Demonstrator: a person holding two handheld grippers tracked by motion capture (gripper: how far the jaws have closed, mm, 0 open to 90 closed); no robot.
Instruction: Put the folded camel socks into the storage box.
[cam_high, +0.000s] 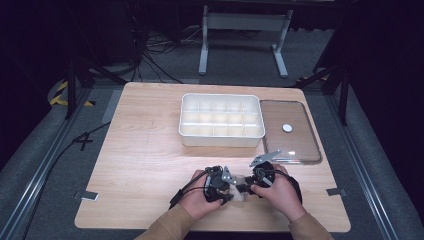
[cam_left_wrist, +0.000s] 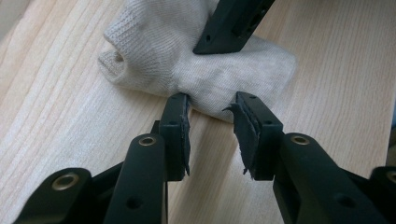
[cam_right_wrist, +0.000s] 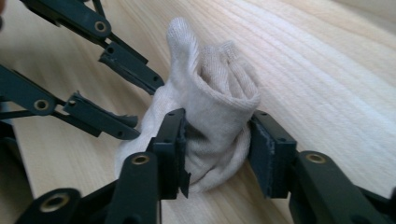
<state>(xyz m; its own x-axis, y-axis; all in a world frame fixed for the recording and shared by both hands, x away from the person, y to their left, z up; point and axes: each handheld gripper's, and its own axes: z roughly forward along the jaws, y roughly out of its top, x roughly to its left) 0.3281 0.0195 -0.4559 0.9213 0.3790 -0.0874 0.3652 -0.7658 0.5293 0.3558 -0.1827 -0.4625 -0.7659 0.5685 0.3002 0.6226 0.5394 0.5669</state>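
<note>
— Cream knitted sock (cam_right_wrist: 212, 116) lies bunched on the wooden table (cam_high: 145, 160), near its front edge, between both tools.

— Right gripper (cam_right_wrist: 217, 140) pinches the rolled sock; left gripper (cam_left_wrist: 212, 116) stands spread, tips touching its edge.

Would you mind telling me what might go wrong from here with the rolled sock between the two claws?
1. The right claw squeezes the sock across its rolled middle; the loose cuff sticking up might unroll if it lifts.
2. The left claw reaches only the sock's edge, jaws apart, so closing there may catch just a thin fold that slips.
3. Both claws crowd the same small sock and could knock each other.
</note>
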